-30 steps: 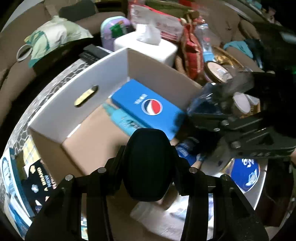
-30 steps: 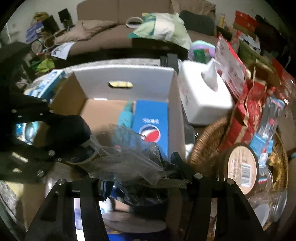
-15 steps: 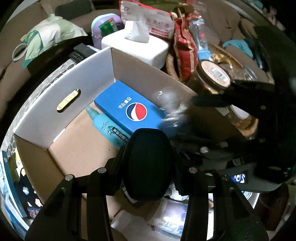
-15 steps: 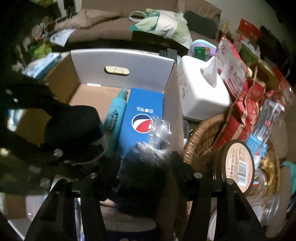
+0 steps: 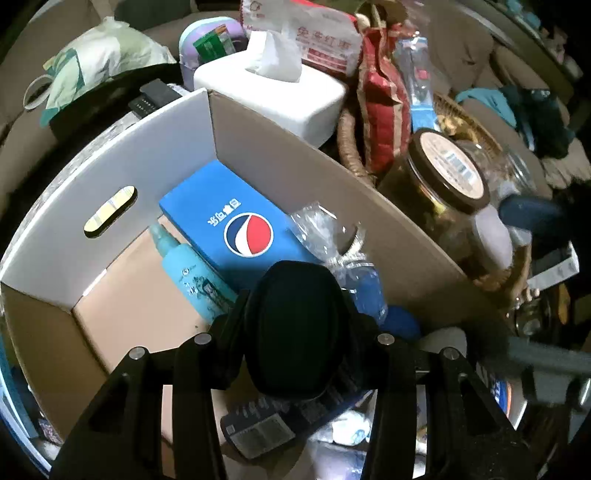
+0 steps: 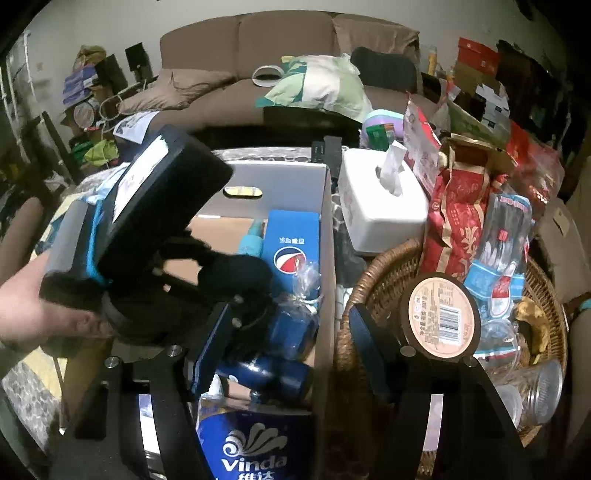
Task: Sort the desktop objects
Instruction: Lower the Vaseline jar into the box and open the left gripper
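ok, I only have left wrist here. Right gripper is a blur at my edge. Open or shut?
Observer: Open. The right gripper has just been opening its jaws, with nothing between them. The clear bag lies in the cardboard box.
Operator: Hanging where?
Observer: Astride the box's right wall, one finger box-side, the other over the wicker basket.
Operator: Anything nearer?
Observer: A blue Vinda pack below it. I can't tell whether it's boxed.

Brown sofa [image 6: 280, 48] against pale wall [image 6: 110, 33]
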Tool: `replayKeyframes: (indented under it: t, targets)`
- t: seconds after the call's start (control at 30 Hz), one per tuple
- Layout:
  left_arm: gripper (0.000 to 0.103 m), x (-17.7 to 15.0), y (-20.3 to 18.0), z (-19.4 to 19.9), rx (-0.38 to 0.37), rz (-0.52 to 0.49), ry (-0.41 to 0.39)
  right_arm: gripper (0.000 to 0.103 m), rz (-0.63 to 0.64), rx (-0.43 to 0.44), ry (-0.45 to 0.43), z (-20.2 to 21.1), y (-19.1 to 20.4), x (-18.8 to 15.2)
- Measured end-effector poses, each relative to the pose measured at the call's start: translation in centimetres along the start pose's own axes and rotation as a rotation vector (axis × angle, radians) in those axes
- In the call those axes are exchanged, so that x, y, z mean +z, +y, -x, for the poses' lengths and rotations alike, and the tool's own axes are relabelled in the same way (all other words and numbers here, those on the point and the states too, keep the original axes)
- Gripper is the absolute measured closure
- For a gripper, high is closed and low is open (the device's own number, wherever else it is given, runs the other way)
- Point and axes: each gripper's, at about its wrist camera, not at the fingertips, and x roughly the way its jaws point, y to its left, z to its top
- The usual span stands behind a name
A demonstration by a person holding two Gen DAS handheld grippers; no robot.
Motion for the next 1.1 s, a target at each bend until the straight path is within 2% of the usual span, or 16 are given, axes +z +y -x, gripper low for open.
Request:
replayKeyframes:
  t: [0.1, 0.17, 0.37, 0.57, 0.7, 0.8, 0.87, 0.97, 1.1]
  targets:
    - [0.061, 0.2, -0.1, -0.5, 0.025, -0.007, 0.001, 0.035, -0.002, -0.012, 0.003, 0.0, 0.0, -0.4]
    - [0.061, 0.0, 0.0, -0.3, 0.014, 0.006, 0.002, 0.035, -0.012, 0.0, 0.003, -0.1, -0.2, -0.6]
    - [0.059, -1.4, 1.4, 1.7, -0.021, 0.111, -0.016, 0.035, -0.017, 0.007, 0.021, -0.3, 0.1, -1.2]
    - [0.061, -2.0, 0.8, 0.7, 0.038, 0.048, 0.034, 0.035, -0.01, 0.019, 0.032, -0.4, 1.5, -1.4]
    - [0.061, -2.4, -0.1, 0.0, 0.09, 0.0, -0.01, 0.035, 0.007, 0.002, 0.032, -0.2, 2.0, -1.7]
    - [0.062, -2.7, -1.2, -1.2, 0.166, -0.093, -0.012, 0.035, -0.006, 0.0, 0.031, -0.1, 1.6, -1.9]
    - [0.061, -2.7, -1.0, -1.1, 0.143, -0.083, -0.016, 0.035, -0.011, -0.009, 0.03, -0.1, 1.4, -2.0]
    - [0.061, -2.7, -0.3, 0.3, 0.001, -0.049, -0.063, 0.035, -0.021, 0.0, 0.028, -0.2, 1.2, -2.1]
    - [0.061, -2.6, 0.5, 0.7, -0.079, -0.049, -0.047, 0.035, -0.023, 0.014, 0.019, -0.3, 1.3, -2.2]
